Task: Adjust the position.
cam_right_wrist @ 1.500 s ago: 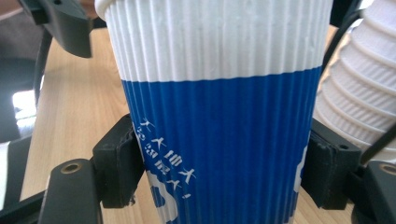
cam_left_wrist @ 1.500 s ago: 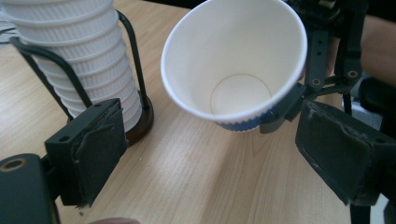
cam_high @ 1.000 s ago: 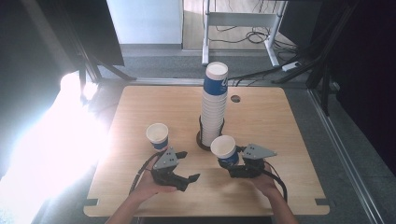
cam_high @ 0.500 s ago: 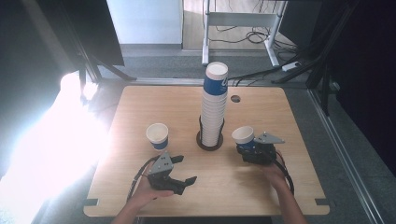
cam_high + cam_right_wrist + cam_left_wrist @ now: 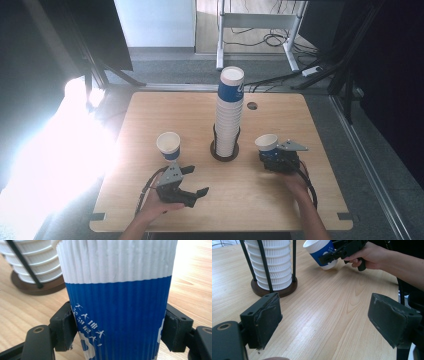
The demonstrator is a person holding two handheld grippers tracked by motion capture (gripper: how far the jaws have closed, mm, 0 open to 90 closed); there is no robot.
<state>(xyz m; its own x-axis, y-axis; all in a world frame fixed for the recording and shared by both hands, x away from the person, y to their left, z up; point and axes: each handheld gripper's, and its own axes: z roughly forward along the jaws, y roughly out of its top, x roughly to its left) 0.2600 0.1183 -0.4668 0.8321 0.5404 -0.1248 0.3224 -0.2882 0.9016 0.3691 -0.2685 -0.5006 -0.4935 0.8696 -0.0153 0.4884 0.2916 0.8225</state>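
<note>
A blue-and-white ribbed paper cup [image 5: 266,142] [image 5: 117,302] is held to the right of the cup stack, and my right gripper [image 5: 268,153] [image 5: 117,332] is shut on its blue lower half. In the left gripper view this cup [image 5: 320,252] leans, its base close to the tabletop. A tall stack of the same cups [image 5: 230,112] [image 5: 270,265] stands in a black wire holder. Another single cup [image 5: 169,145] stands upright left of the stack. My left gripper [image 5: 196,181] [image 5: 328,317] is near the front edge, open with nothing between its jaws, which have just been closing a little.
The wooden table [image 5: 150,115] has a round cable hole [image 5: 252,106] behind the stack. The holder's round dark base [image 5: 220,152] sits mid-table. Strong glare washes over the floor at the left. Desk legs and cables lie beyond the far edge.
My right gripper has carried its cup from just in front of the stack out to the right and slightly lower. The left hand has stayed about where it was.
</note>
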